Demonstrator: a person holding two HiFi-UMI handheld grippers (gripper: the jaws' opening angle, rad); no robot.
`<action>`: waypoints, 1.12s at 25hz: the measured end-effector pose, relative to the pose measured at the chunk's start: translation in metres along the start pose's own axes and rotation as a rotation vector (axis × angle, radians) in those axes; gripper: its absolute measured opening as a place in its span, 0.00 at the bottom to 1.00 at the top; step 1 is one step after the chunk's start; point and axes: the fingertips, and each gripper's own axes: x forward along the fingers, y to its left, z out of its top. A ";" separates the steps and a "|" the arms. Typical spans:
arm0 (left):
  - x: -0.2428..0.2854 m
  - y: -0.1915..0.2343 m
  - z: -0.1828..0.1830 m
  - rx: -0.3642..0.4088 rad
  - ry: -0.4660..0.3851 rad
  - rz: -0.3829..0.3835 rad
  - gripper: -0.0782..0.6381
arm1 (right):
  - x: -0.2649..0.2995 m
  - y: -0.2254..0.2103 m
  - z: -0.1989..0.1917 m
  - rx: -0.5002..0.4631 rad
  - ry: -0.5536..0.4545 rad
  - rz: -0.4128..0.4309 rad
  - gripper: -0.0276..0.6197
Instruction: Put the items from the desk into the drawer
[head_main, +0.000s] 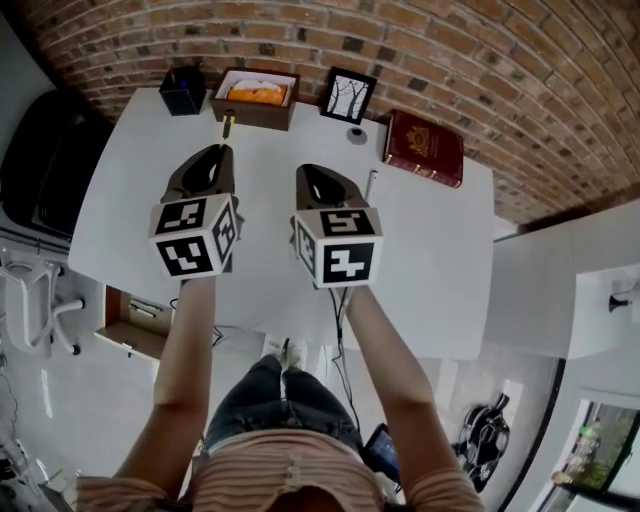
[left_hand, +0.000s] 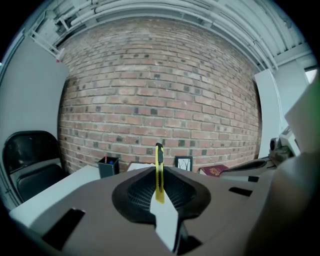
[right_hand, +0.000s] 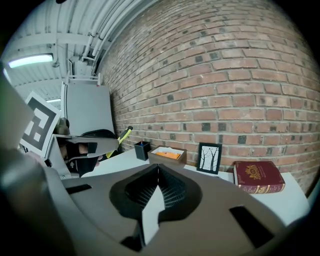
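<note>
A yellow utility knife (left_hand: 159, 170) stands upright between the closed jaws of my left gripper (left_hand: 160, 189). In the head view the left gripper (head_main: 221, 152) hovers over the white desk (head_main: 440, 260), and the knife (head_main: 227, 127) pokes out toward the back. To its right, my right gripper (head_main: 311, 176) is held at about the same height. Its jaws (right_hand: 158, 176) meet with nothing between them. The open drawer (head_main: 128, 322) shows below the desk's left front edge.
Along the brick wall stand a black pen holder (head_main: 184, 89), a brown box with an orange thing inside (head_main: 256, 96), a small framed picture (head_main: 347, 95) and a red book (head_main: 425, 147). A pen (head_main: 372, 184) lies right of the right gripper. A black chair (head_main: 45, 165) is at the left.
</note>
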 end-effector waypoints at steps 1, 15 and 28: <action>-0.008 0.005 -0.001 -0.003 -0.002 0.015 0.18 | 0.000 0.007 0.000 -0.003 -0.001 0.016 0.07; -0.112 0.071 -0.016 -0.070 -0.053 0.277 0.18 | -0.007 0.095 -0.003 -0.077 -0.018 0.230 0.07; -0.215 0.146 -0.058 -0.146 -0.055 0.554 0.18 | 0.005 0.207 -0.027 -0.147 0.023 0.471 0.07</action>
